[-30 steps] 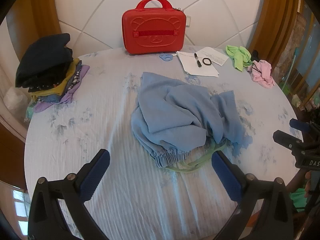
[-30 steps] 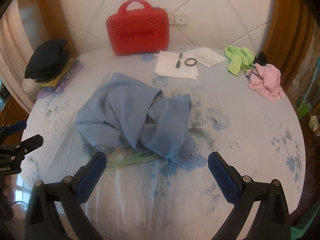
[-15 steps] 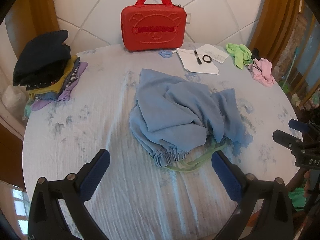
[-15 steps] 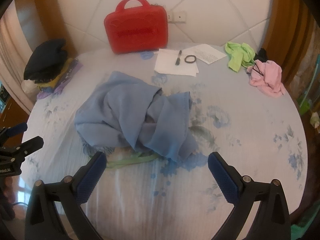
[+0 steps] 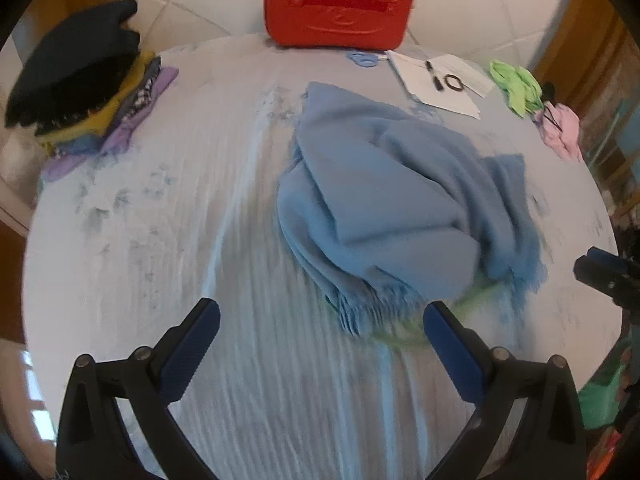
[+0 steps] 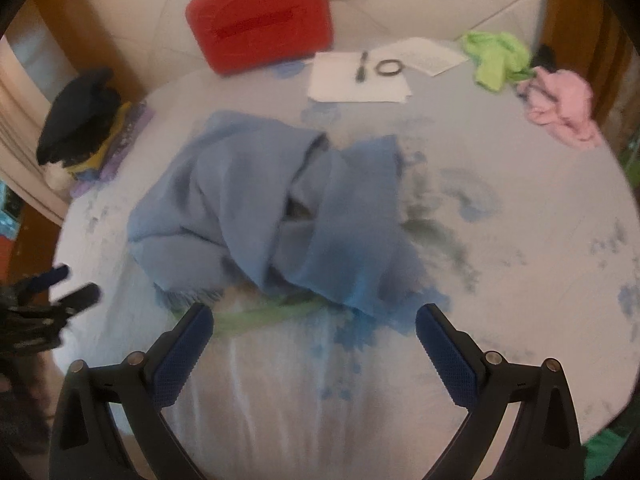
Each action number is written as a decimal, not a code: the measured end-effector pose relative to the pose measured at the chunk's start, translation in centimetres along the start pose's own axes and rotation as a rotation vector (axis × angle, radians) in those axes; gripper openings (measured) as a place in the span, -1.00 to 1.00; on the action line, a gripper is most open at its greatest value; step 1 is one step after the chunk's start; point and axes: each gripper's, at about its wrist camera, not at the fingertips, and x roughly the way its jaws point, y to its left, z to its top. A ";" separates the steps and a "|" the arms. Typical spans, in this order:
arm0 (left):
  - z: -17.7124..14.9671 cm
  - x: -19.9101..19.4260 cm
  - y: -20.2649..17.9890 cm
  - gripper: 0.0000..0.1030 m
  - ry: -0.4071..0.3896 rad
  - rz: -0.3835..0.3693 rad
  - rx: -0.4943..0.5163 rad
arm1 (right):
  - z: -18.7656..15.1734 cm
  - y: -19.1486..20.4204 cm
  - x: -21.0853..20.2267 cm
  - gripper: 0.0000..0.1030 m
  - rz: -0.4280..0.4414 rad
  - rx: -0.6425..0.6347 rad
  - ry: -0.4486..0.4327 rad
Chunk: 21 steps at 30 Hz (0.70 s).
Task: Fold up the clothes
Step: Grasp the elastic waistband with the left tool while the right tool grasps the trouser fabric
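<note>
1. The left gripper hangs over the near edge of the table, jaws spread wide, nothing between them.
2. The right gripper likewise stands spread and empty, with its blue pads above the tablecloth.
3. Just beyond both grippers lies the blue garment, crumpled mid-table, with a gathered waistband nearest the left gripper and a green cord trailing along its near edge.
4. Far left sits a stack of folded clothes, a dark piece on top.
5. Far right lie a green cloth and a pink cloth, touching each other.
6. Papers carry a pen and a dark ring; any writing is too blurred to read.
7. At the back stands a red case against the wall; no label is legible.
</note>
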 end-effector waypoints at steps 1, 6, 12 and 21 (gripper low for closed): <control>0.3 1.0 0.2 1.00 0.001 -0.026 -0.015 | 0.7 0.0 0.7 1.00 0.034 0.008 0.001; 1.5 5.8 0.2 0.76 0.027 -0.080 -0.042 | 3.9 0.1 5.6 1.00 0.150 0.065 0.040; 2.0 7.5 0.1 -0.63 0.058 -0.097 -0.022 | 6.4 1.9 12.3 0.83 0.273 0.072 0.125; 4.1 0.9 -0.5 -0.82 -0.062 -0.102 0.044 | 9.2 -1.6 6.3 -0.70 0.415 0.162 -0.105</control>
